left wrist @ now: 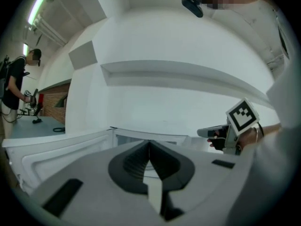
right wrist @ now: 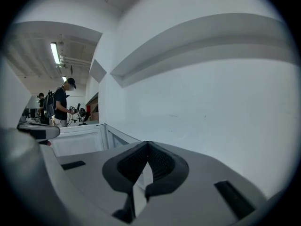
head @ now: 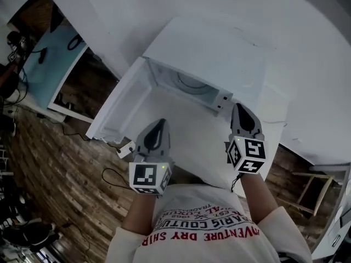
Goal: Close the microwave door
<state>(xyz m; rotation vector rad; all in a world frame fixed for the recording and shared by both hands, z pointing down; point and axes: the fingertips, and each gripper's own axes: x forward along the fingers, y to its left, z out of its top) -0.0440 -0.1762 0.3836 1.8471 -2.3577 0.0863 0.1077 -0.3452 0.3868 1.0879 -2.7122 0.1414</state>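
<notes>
White on white: the microwave (head: 211,51) sits on a pale table (head: 307,86) straight ahead of both tongs, and its door (head: 118,109) stands wide open, swung out ahead and to the left of the left tongs (head: 158,125). We hold both tools low, close to our chest. The left tongs' own view shows them pressed together at the tips with nothing between them (left wrist: 149,145), and the door's inner face (left wrist: 56,149) lies ahead and to the left. The right tongs (head: 239,111) are likewise pinched shut and empty (right wrist: 147,146), and hover just short of the oven's right front edge, where the small dark latch slots (head: 221,100) sit. The door is untouched, so all of the closing is yet to do. We judge the main risk to be a slip, because a narrow closed tip pushing on a smooth, glossy panel could skate off sideways. Pushing close to the hinge would need more force and might shove the whole oven across the table. Hurrying the swing could slam the door or make it bounce back unlatched. If the right tongs linger by the latch side, the door could catch them as it closes.
</notes>
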